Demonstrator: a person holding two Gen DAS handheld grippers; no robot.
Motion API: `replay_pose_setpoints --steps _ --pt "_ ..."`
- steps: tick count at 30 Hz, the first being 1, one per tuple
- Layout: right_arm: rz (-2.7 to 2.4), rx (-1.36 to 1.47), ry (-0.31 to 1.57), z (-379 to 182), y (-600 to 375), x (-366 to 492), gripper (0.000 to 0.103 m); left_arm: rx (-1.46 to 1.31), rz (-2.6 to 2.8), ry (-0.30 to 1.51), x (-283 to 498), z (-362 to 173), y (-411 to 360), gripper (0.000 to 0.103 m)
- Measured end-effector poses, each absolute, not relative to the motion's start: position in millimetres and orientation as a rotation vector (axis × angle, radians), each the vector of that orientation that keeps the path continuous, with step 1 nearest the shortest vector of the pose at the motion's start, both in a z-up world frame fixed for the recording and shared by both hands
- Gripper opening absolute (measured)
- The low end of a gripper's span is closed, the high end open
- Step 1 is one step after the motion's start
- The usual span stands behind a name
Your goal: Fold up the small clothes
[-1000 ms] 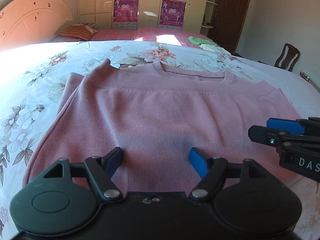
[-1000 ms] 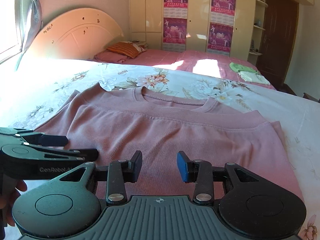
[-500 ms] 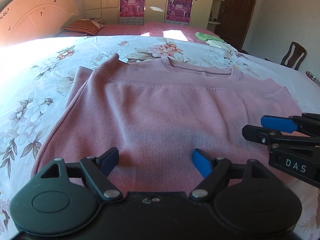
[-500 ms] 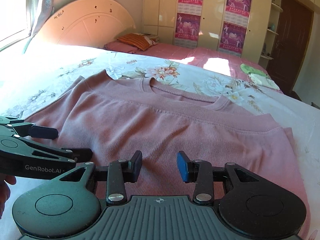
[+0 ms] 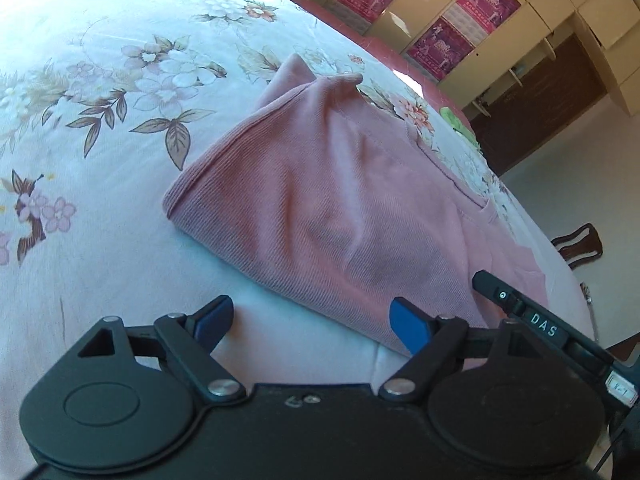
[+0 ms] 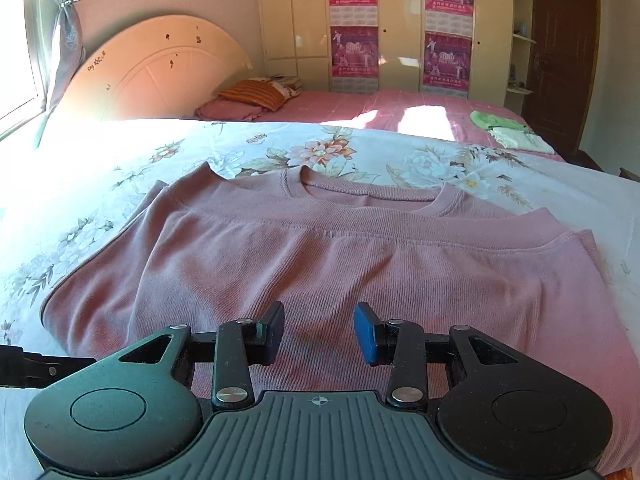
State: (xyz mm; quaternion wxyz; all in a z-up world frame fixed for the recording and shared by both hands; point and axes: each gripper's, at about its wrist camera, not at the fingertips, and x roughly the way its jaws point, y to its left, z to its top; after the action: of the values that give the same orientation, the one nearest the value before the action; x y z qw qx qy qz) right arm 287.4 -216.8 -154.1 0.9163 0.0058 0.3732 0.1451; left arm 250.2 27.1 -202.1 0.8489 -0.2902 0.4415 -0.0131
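Lying half-folded on the floral bedsheet [image 6: 400,160], the pink sweater [image 6: 320,256] spreads ahead of both grippers. Left gripper [image 5: 310,322], tilted, hovers spread wide at its corner; right gripper [image 6: 319,332], level, gapes empty above its hem. Wardrobe [image 6: 400,24] stands beyond.

In the right wrist view the folded sweater [image 6: 320,264] lies across the middle of the frame on the floral sheet [image 6: 120,160], collar toward the top. Behind it, upper left, a pillow [image 6: 252,94] sits before the headboard [image 6: 160,64]. Small folded cloths [image 6: 508,130] lie at upper right, before the wardrobe [image 6: 400,20].
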Motion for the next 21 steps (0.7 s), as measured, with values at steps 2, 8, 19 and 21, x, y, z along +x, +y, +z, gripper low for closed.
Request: replay_pose_setpoints --steps 2,8,19,21 --pt "0.29 -0.023 0.774 -160.2 -208.6 288.0 0.039 -0.641 -0.043 0.919 253.4 -205.3 28.8 0.092" --pt "0.279 -0.046 0.788 -172.8 -202.3 289.9 0.039 -0.792 -0.048 0.82 271.0 -216.8 39.6 0.099" --pt "0.262 -0.05 0.762 -171.6 -205.3 291.3 0.052 -0.957 0.034 0.698 302.3 -241.0 58.5 0.025" --pt "0.254 -0.072 0.772 -180.2 -201.8 290.6 0.052 -0.97 0.046 0.694 300.8 -245.0 61.9 0.017"
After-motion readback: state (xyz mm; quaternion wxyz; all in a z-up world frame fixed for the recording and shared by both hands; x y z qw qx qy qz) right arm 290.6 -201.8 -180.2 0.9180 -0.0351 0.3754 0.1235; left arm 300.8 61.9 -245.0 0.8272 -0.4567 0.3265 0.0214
